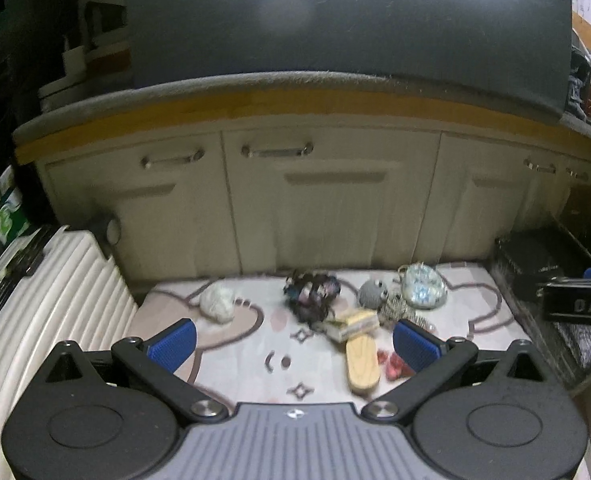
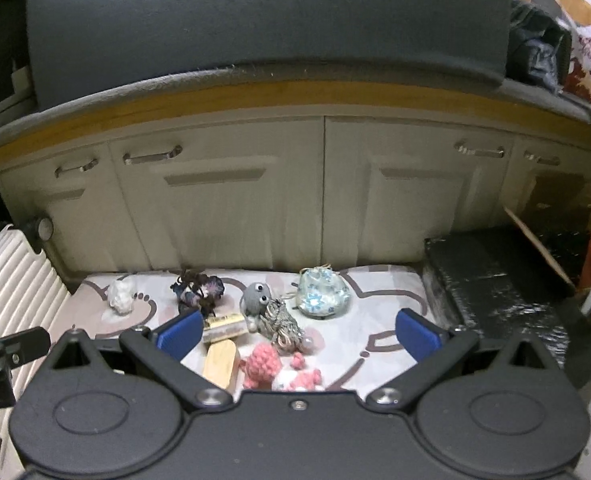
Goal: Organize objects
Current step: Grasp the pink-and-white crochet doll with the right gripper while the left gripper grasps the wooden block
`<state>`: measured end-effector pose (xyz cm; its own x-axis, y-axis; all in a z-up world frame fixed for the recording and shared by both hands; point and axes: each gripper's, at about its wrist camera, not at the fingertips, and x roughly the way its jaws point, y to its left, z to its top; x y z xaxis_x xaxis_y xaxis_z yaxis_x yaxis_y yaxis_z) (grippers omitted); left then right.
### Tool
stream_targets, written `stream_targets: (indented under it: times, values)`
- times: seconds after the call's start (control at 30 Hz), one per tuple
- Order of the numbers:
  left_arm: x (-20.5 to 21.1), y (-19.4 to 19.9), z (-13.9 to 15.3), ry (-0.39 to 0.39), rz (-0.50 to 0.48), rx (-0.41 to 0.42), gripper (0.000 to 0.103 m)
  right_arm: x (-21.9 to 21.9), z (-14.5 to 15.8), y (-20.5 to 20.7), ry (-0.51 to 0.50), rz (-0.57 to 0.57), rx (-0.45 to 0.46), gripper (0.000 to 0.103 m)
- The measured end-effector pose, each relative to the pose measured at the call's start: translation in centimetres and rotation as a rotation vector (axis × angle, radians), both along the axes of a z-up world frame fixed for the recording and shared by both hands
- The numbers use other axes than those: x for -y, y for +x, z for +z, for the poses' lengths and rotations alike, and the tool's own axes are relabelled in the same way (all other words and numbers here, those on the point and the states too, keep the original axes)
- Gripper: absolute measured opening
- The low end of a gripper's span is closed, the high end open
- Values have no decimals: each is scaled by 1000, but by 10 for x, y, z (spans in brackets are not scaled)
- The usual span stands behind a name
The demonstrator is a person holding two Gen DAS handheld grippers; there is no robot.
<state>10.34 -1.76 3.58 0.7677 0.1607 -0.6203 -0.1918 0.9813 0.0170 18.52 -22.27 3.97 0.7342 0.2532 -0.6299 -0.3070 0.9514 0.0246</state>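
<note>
Small objects lie on a patterned mat (image 1: 247, 364) (image 2: 367, 304): a white lump (image 1: 217, 303) (image 2: 121, 296), a dark purple bundle (image 1: 311, 294) (image 2: 197, 290), a grey googly-eyed toy (image 1: 373, 294) (image 2: 257, 299), a pale blue floral pouch (image 1: 423, 286) (image 2: 322, 292), a small box (image 1: 353, 324) (image 2: 223, 328), a wooden block (image 1: 362, 366) (image 2: 221, 364) and a pink knitted toy (image 2: 263, 364). My left gripper (image 1: 293, 344) is open and empty above the mat. My right gripper (image 2: 298, 334) is open and empty above the pink toy.
Cream cabinet doors (image 1: 327, 200) (image 2: 231, 200) stand behind the mat under a grey cushion (image 2: 255, 20). A ribbed white suitcase (image 1: 47, 312) (image 2: 11, 292) borders the left. A black box (image 2: 507, 292) (image 1: 543, 264) borders the right.
</note>
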Motion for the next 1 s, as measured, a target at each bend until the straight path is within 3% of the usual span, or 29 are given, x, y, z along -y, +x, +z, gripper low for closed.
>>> stream_targets:
  times: [0.33, 0.63, 0.93, 1.0]
  values:
    - [-3, 79, -36, -37, -29, -34, 103, -6, -51, 59, 7, -46, -68, 103]
    - [-7, 143, -99, -100, -39, -206, 103, 0, -119, 94, -41, -50, -169, 103]
    - [-13, 172, -162, -254, -17, -349, 100, -13, -170, 107, -80, 101, -251, 103]
    - [-13, 176, -172, -278, -17, -371, 94, -20, -177, 106, -106, 157, -266, 97]
